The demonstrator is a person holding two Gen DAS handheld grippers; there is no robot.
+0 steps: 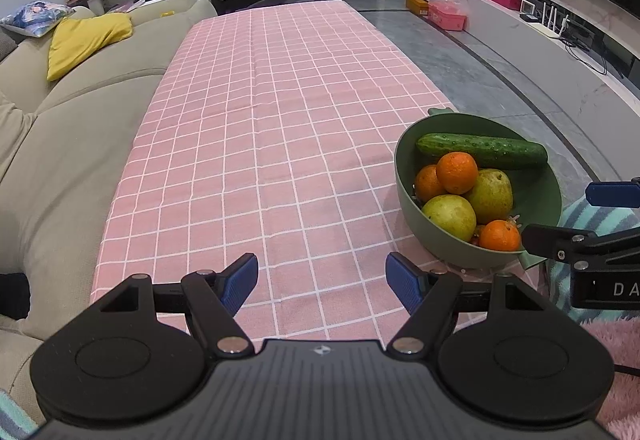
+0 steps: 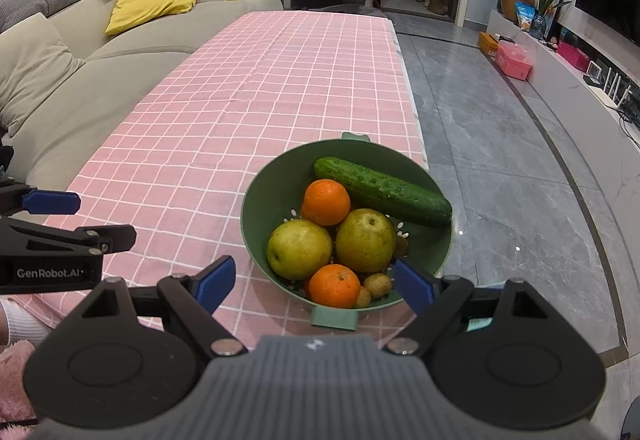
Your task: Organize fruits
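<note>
A green bowl (image 2: 264,200) stands on the pink checked tablecloth near the table's right front corner; it also shows in the left wrist view (image 1: 432,236). It holds a cucumber (image 2: 380,190), two green pears (image 2: 298,250), oranges (image 2: 326,200) and small brown fruits (image 2: 380,285). The cucumber (image 1: 480,150), pears (image 1: 450,216) and oranges (image 1: 456,172) show in the left wrist view too. My right gripper (image 2: 316,282) is open and empty just in front of the bowl. My left gripper (image 1: 322,282) is open and empty over bare cloth, left of the bowl.
A beige sofa (image 1: 60,144) with a yellow cushion runs along the table's left side. Grey tiled floor (image 2: 500,160) lies to the right, with a TV shelf beyond. The pink tablecloth (image 1: 260,100) stretches far ahead. A pink fluffy fabric (image 1: 620,344) lies near me.
</note>
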